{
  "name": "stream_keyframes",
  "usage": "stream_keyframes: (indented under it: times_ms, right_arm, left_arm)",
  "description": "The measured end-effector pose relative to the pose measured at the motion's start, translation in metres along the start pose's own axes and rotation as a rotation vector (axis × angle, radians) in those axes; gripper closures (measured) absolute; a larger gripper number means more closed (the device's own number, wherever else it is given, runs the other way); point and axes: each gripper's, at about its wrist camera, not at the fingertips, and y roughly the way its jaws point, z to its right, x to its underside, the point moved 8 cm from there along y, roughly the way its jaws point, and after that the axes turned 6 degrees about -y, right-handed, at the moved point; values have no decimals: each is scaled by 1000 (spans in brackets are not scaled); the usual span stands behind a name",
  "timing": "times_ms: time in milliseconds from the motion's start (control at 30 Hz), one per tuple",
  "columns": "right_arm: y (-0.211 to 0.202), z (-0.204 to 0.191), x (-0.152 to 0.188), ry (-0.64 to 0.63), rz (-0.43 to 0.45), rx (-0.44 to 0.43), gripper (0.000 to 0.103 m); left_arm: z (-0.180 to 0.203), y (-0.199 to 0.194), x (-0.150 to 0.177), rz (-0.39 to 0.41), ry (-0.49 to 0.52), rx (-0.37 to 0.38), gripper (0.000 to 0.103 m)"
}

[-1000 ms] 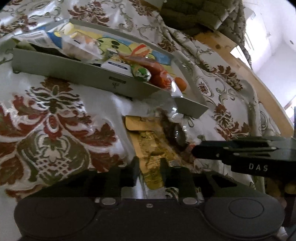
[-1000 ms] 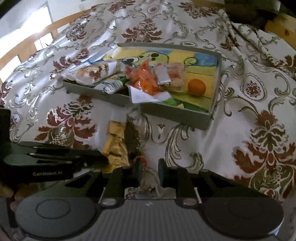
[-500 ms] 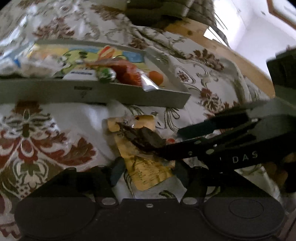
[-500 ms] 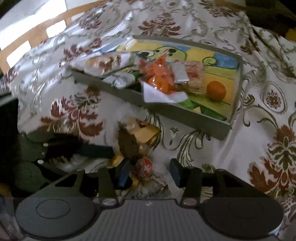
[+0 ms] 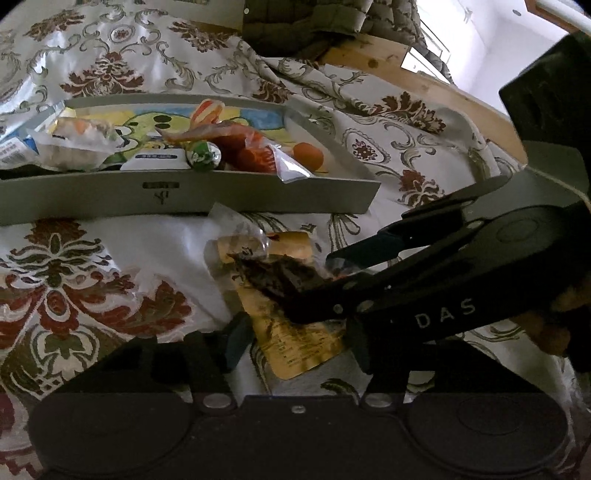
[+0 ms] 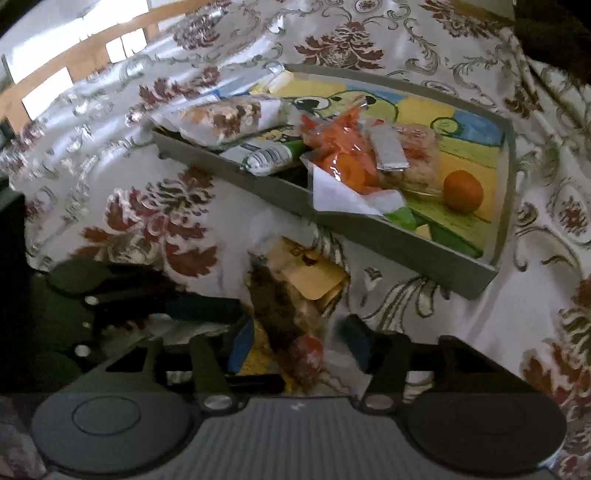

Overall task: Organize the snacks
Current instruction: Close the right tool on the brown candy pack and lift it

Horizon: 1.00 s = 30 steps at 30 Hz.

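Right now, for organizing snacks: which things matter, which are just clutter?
Job:
- grey tray
- yellow snack pouch on the cloth
- dark snack packet lying across the pouch
- orange packet, orange fruit in the tray
- left gripper, right gripper

Lying about:
- floral cloth
- dark quilted fabric
- wooden rail

A dark snack packet [image 6: 280, 314] lies between the open right tool's [image 6: 299, 347] fingers, near the tray [image 6: 369, 236].

Tray [image 5: 258, 192] left end cut off by frame edge. Yellow packet [image 5: 291, 339] partly hidden under dark snack [image 5: 280, 275]. Right tongs [image 6: 295, 347] view blurred.
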Motion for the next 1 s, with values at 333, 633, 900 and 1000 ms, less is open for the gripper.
stream_keyframes:
  times_ms: [333, 633, 900, 1000]
  right_arm:
    - [-34, 24, 13, 143, 14, 17, 82]
    - [-46, 20, 17, 165, 41, -6, 97]
    - [-57, 21, 26, 194, 73, 3, 97]
    - [-61, 22, 27, 215, 84, -6, 97]
  left_arm:
    - [-9, -4, -4, 8, -61, -9, 63]
    - [-24, -10, -10, 38, -224, 81, 86]
    - [-12, -29, -20, 107, -261, 209, 96]
    - [-4, -30, -24, 105, -287, 278, 97]
